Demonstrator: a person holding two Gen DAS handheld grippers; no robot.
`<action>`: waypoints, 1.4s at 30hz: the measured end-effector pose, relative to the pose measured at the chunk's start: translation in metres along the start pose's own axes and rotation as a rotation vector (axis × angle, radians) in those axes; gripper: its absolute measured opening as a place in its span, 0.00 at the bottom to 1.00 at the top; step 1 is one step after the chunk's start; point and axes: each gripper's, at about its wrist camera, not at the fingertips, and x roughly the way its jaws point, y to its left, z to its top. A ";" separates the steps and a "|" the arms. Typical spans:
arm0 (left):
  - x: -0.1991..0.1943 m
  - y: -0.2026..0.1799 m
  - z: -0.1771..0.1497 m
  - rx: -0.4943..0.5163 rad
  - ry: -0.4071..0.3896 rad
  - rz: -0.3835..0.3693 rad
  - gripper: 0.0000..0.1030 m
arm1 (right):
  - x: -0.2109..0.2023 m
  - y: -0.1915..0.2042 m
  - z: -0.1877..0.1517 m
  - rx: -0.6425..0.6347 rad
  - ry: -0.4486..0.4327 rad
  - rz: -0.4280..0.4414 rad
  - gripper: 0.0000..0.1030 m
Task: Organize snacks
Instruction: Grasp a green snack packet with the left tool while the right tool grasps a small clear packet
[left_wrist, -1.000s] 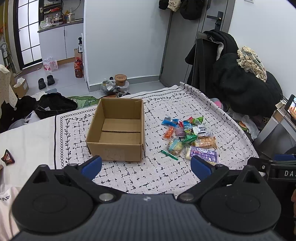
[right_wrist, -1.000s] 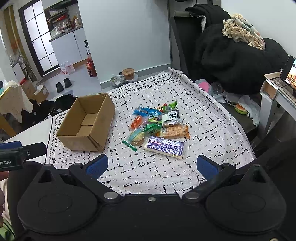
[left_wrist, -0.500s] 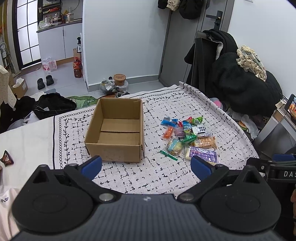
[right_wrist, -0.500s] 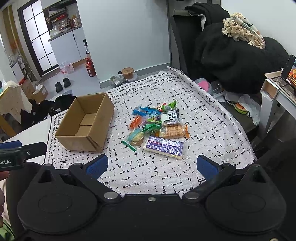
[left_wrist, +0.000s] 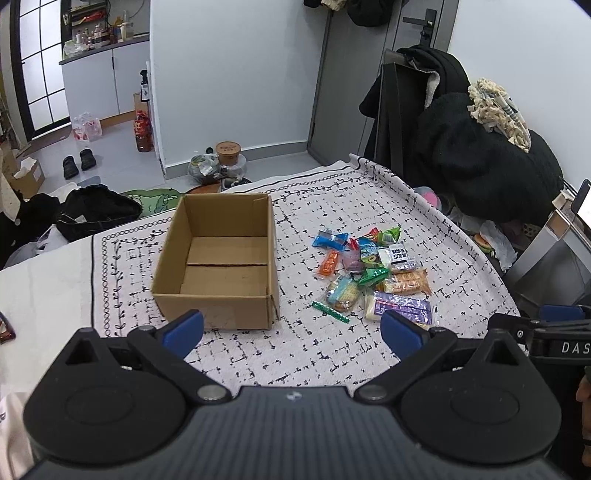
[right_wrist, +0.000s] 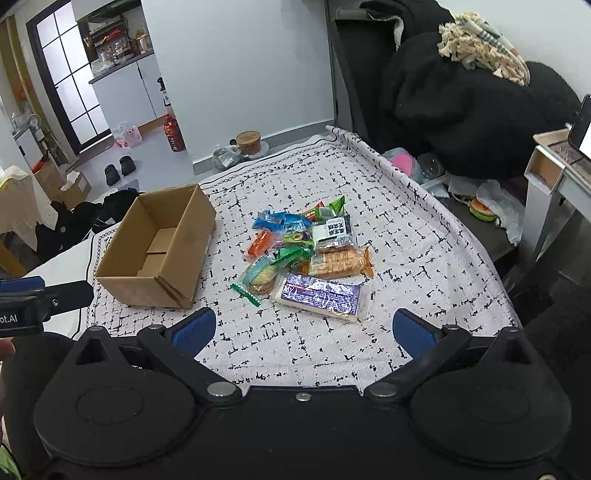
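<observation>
An open, empty cardboard box (left_wrist: 218, 258) (right_wrist: 159, 247) stands on the patterned tablecloth (left_wrist: 303, 350). To its right lies a pile of several wrapped snacks (left_wrist: 369, 269) (right_wrist: 306, 251), with a purple packet (right_wrist: 319, 297) and an orange cracker pack (right_wrist: 340, 262) nearest me. My left gripper (left_wrist: 291, 328) is open and empty, held above the near table edge in front of the box. My right gripper (right_wrist: 301, 330) is open and empty, just short of the purple packet.
A chair piled with black clothes (left_wrist: 480, 158) stands past the table's far right. A side table with a phone (right_wrist: 583, 129) is at the right. Clothes, shoes and bottles lie on the floor (left_wrist: 92, 162) beyond the far edge.
Both grippers have crept slightly forward toward the box and the snacks. Both stay open and nothing on the table has moved.
</observation>
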 end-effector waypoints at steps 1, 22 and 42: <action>0.003 -0.001 0.001 0.003 0.003 -0.007 0.99 | 0.003 -0.002 0.000 0.005 0.004 0.002 1.00; 0.079 -0.037 0.028 0.044 0.047 -0.066 0.97 | 0.069 -0.044 0.029 0.118 0.080 0.011 0.86; 0.147 -0.078 0.050 0.066 0.122 -0.084 0.90 | 0.120 -0.070 0.055 0.125 0.113 0.018 0.71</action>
